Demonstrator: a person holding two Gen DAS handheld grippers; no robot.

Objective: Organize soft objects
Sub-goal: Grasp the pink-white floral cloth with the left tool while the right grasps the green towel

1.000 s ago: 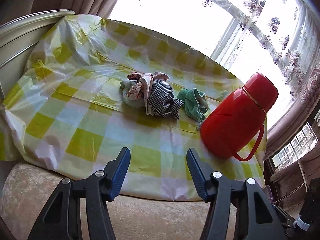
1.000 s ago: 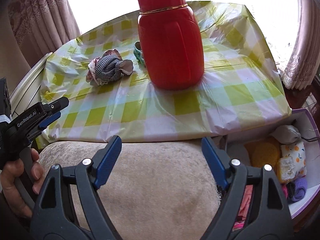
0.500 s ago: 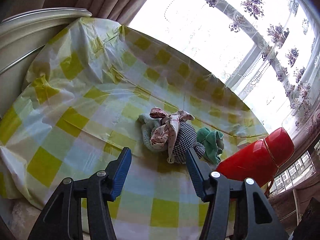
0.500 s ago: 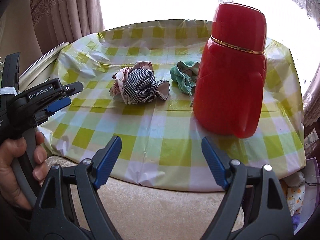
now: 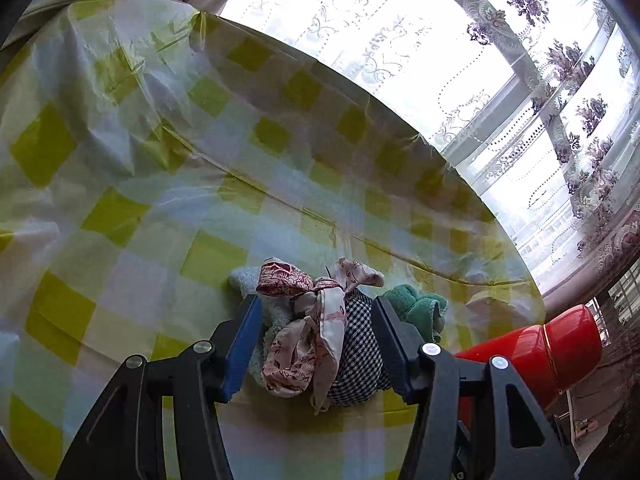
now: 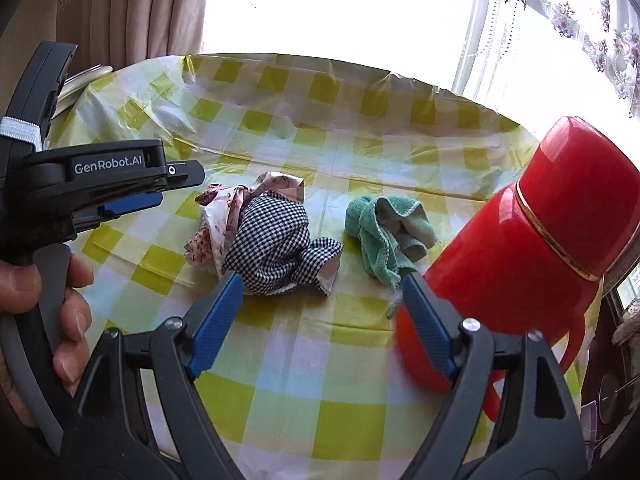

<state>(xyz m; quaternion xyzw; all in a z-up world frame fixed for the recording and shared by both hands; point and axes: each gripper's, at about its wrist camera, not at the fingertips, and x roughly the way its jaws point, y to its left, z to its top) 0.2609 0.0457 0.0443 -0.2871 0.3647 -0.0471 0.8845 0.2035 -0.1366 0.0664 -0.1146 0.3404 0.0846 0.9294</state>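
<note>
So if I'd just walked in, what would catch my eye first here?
Probably the big red thermos jug, standing at the right of the yellow-checked tablecloth before a bright window. Next, the knotted bundle of checked and floral cloth mid-table, with a crumpled green towel between it and the jug. The left gripper frames that bundle with open jaws.

We see a red thermos at 3 o'clock on the yellow-checked tablecloth; lace curtain at 1 o'clock.
</note>
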